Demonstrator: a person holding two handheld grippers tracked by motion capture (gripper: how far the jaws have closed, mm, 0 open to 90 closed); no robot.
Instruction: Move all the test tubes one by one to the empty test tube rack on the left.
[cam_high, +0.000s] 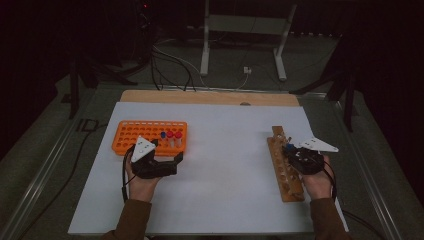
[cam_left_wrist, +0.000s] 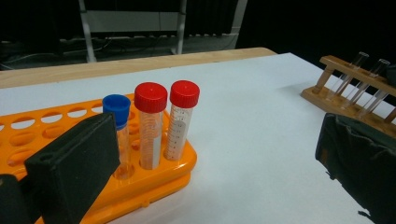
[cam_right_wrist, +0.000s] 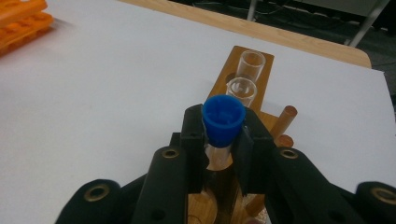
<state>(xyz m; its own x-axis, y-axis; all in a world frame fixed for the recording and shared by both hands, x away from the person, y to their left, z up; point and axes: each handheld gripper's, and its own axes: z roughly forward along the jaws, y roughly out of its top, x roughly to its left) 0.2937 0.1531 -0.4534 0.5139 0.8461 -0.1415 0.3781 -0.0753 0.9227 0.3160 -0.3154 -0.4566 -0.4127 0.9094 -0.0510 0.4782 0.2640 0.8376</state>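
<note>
My left gripper (cam_high: 167, 150) stands open just in front of the orange tube rack (cam_high: 150, 136). In the left gripper view its jaws are wide apart, with nothing between them (cam_left_wrist: 215, 163). A blue-capped tube (cam_left_wrist: 116, 109) and two red-capped tubes (cam_left_wrist: 150, 98) stand upright in the near corner of the rack (cam_left_wrist: 163, 172). My right gripper (cam_high: 291, 150) is over the wooden rack (cam_high: 282, 170). Its jaws (cam_right_wrist: 223, 140) are shut on a blue-capped tube (cam_right_wrist: 224, 119) that stands in a hole of the wooden rack (cam_right_wrist: 236, 53).
Two empty clear glass tubes (cam_right_wrist: 252, 63) stand farther along the wooden rack. A white sheet (cam_high: 225, 150) covers the table, with a wooden edge (cam_high: 210, 96) at the back. Cables and a metal stand (cam_high: 205, 45) lie beyond on the floor.
</note>
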